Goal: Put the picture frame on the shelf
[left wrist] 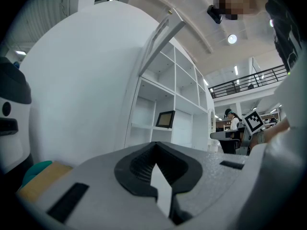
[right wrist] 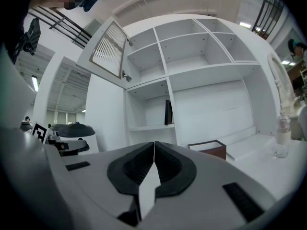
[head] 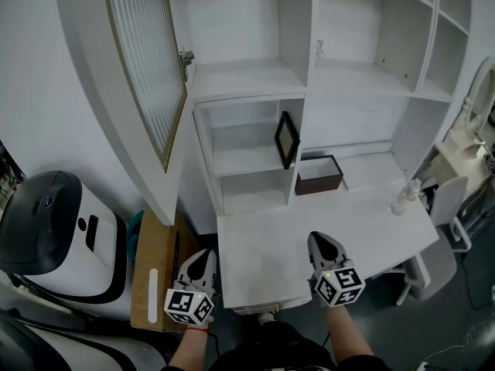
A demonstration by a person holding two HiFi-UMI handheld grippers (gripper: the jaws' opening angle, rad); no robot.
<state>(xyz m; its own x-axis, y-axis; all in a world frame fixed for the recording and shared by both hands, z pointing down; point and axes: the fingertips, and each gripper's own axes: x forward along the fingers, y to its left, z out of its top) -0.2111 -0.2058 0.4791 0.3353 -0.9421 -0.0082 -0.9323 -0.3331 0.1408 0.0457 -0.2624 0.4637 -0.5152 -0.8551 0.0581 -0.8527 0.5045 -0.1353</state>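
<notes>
**Two grippers closed and empty; frame stands on the shelf**

Both grippers sit low at the near edge of the white desk [head: 263, 257]. The left gripper [head: 206, 253] is off the desk's left front corner, the right gripper [head: 318, 239] over its front edge. In each gripper view the jaws meet at their tips with nothing between them.

The black-rimmed picture frame [head: 287, 138] stands upright on the middle board of the white open shelf unit [head: 247, 79]. It leans against that compartment's right wall, well apart from both grippers.

A dark brown open box [head: 318, 175] rests on the desk just right of the frame's compartment. A clear plastic bottle [head: 404, 197] stands near the desk's right edge. Nothing lies on the desk between the grippers and the shelf.

Above left, a white cabinet door with ribbed glass [head: 147, 60] hangs open. A white and black rounded machine [head: 54, 238] stands at the left beside a tan wooden board [head: 155, 265]. A white chair [head: 452, 207] stands at the right.
</notes>
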